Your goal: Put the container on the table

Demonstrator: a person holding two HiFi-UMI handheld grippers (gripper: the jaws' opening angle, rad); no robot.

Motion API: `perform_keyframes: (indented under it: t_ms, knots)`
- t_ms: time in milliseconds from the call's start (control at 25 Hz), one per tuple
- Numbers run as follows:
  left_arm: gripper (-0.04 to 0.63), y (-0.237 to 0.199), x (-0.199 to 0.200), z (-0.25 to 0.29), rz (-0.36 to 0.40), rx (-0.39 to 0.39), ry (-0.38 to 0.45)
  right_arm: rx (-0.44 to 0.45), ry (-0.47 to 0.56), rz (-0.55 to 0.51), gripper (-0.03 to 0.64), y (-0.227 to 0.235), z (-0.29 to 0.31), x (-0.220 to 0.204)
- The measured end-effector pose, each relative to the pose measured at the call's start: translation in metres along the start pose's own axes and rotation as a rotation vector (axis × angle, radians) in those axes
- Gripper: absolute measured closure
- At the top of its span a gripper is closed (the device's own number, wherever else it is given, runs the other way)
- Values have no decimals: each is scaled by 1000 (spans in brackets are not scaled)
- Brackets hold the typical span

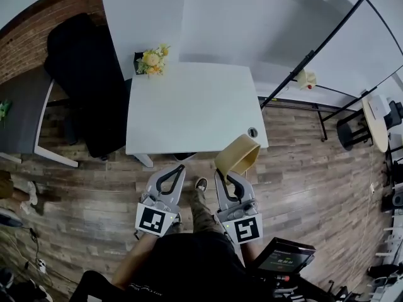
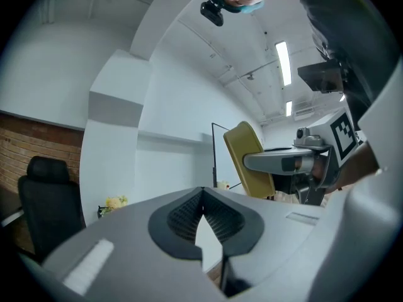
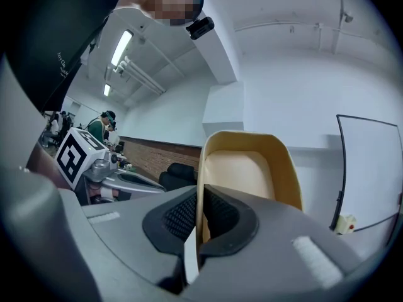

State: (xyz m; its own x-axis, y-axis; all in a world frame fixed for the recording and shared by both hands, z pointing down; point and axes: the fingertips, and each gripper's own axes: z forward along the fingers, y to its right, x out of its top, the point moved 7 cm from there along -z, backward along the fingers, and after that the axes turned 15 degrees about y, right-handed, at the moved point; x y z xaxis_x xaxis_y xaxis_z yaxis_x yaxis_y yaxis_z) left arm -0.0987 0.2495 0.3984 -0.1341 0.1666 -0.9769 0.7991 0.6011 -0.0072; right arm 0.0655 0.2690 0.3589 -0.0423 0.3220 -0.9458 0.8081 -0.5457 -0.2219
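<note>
A tan plastic container [image 1: 238,155] hangs at the near right corner of the white table [image 1: 195,106]. My right gripper [image 1: 225,175] is shut on its rim, and the thin wall runs between the black pads [image 3: 217,216] in the right gripper view, with the tub's hollow [image 3: 242,172] opening beyond. My left gripper [image 1: 179,168] is shut with nothing in it, level beside the right one, just short of the table's near edge. In the left gripper view its jaws [image 2: 203,214] meet, and the container [image 2: 249,159] and right gripper show to the right.
A pot of yellow flowers [image 1: 151,60] stands at the table's far left corner. A black office chair [image 1: 85,80] is left of the table, a grey desk [image 1: 22,115] further left. A whiteboard on a stand [image 1: 352,49] leans at the right. Wooden floor lies below.
</note>
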Motion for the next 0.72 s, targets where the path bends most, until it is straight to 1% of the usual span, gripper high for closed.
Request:
perform_keyframes:
  t_ms: [80,240,360,520,600,720]
  knots:
    - [594,-11,-9,23,4,8,-15,4,1,7,604,19,13,-15]
    - [594,-19,-18,72,45,11,-23,11,-8,41,603,62,36,-45]
    - [594,-28,-21,114,54,17,-46,41,-3,49,604,97,62,-59]
    - [592,-38,-29,163,77,29,-85,76,-21,78,604,141,87,-80]
    - [592,-39,-36,180,81,38,-106,93,-22,92,604,157,93,-92]
    - [594,-40,-47,191,72,57,-136,103,-62,130,604,172,96,-111]
